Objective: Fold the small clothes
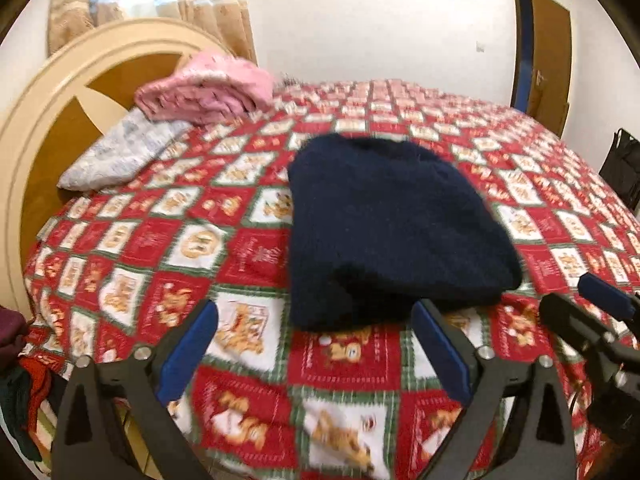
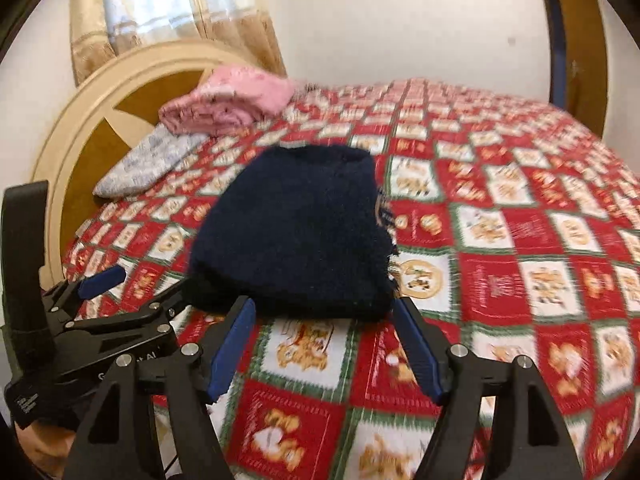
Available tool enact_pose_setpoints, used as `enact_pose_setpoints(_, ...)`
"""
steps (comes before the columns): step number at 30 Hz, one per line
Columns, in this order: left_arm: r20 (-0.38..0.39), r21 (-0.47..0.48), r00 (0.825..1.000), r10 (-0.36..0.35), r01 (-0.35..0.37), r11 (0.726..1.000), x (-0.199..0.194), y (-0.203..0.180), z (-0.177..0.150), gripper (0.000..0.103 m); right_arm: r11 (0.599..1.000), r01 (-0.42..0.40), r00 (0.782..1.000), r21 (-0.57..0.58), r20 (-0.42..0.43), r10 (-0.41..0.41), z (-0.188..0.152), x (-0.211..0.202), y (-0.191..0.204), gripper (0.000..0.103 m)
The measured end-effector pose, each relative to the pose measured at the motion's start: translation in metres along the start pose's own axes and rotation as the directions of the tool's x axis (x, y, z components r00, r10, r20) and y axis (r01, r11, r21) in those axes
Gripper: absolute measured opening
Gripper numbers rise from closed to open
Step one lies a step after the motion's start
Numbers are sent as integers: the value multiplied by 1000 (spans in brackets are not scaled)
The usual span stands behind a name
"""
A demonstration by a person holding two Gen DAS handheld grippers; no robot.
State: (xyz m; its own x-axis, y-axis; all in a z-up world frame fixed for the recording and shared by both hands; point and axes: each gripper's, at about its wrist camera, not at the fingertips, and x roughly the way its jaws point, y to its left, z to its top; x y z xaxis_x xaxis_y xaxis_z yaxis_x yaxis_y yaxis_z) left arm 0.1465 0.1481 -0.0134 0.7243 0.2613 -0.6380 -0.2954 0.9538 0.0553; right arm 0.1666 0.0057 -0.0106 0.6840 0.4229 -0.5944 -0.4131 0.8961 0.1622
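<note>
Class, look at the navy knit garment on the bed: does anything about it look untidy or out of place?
Mostly neat: the navy garment lies folded on the bedspread. One oddity: along its right edge a striped, frayed-looking bit pokes out instead of being tucked in.

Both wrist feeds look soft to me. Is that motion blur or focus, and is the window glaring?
Left wrist view: bedspread pattern and navy sweater smeared like motion blur; fisheye bends the headboard. Right wrist view: similar smear; curtain bright, mildly washed out, no glare on the bed.
</note>
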Motion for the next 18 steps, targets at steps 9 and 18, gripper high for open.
enact_pose_setpoints(9,188,-22,982,11,-7,1000,-100,13,-16,103,998,42,967,36,249,-50,-1,-124,33,76)
enact_pose_setpoints(18,253,-24,968,10,-4,1000,-142,25,-29,103,996,82,900,46,425,-94,-16,-190,62,86)
